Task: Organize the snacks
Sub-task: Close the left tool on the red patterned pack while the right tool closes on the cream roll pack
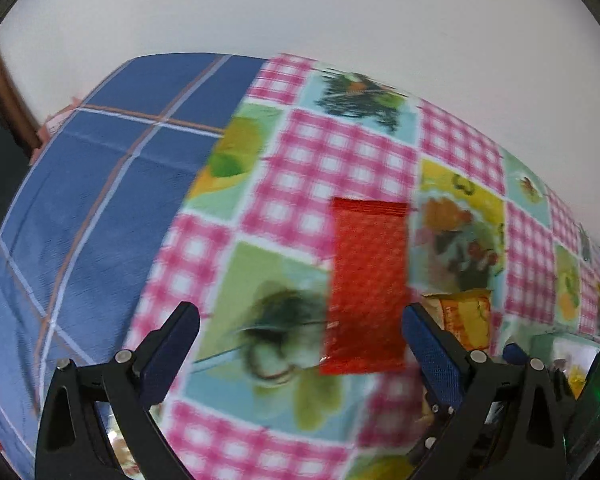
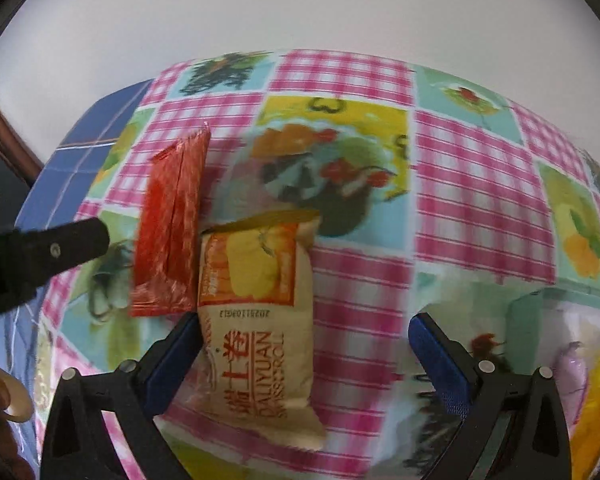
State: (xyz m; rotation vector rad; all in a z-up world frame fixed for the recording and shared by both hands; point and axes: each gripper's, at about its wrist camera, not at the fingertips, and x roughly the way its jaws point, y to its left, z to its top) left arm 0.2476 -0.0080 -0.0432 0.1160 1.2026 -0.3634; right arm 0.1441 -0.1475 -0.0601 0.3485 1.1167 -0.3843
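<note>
Both my tongs hang wide and empty over two snack packets on the worktop.

My left tongs (image 1: 300, 340) gape above the red packet (image 1: 366, 288), its lower end between the fingers; my right tongs (image 2: 304, 344) spread over the cream roll packet (image 2: 260, 320), which lies just beside the red one, edges touching or nearly so. I judge I am lining them up side by side; next comes fetching another from the container (image 2: 540, 320) at the right. Its contents are cut off and blurred, and motion smears the patterned cloth (image 2: 480, 184).
</note>
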